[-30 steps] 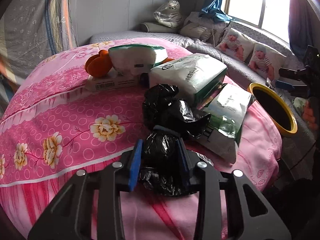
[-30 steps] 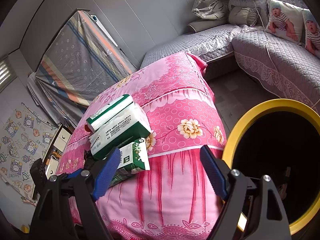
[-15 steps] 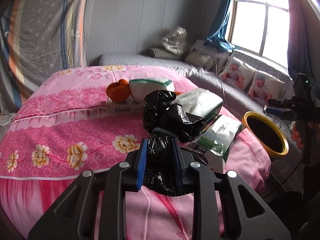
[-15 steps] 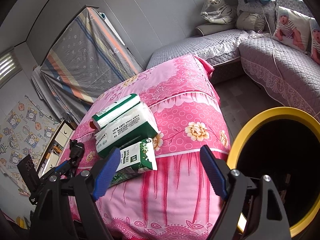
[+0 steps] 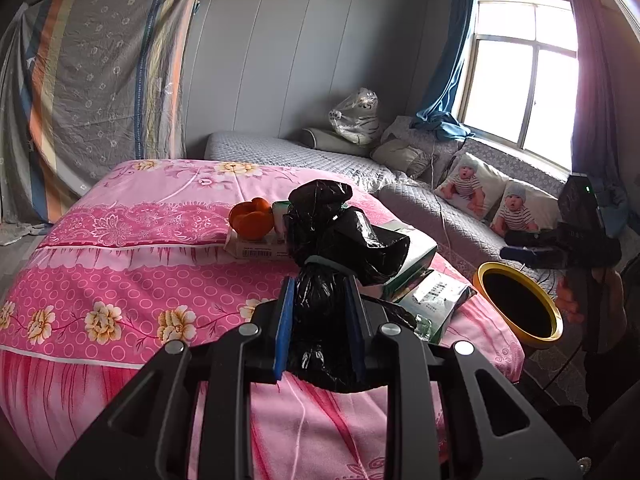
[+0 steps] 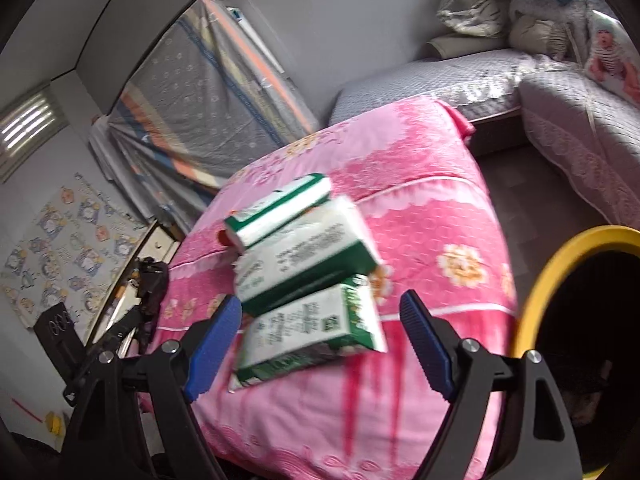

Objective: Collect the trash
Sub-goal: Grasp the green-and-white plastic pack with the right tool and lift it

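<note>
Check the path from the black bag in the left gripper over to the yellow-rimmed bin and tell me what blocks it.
Nothing visible blocks it. The left gripper is shut on the black trash bag, lifted above the pink bedspread. The green-and-white packs lie low between it and the yellow-rimmed bin, whose mouth is open; the bag would pass over them.

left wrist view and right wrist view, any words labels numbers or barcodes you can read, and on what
No text reads clearly in either view.
Flat box under the orange object: a barcode, digits too small.
Green-and-white packs: printed lines, blurred.
Black device by the right gripper: faint marking, unreadable.
</note>
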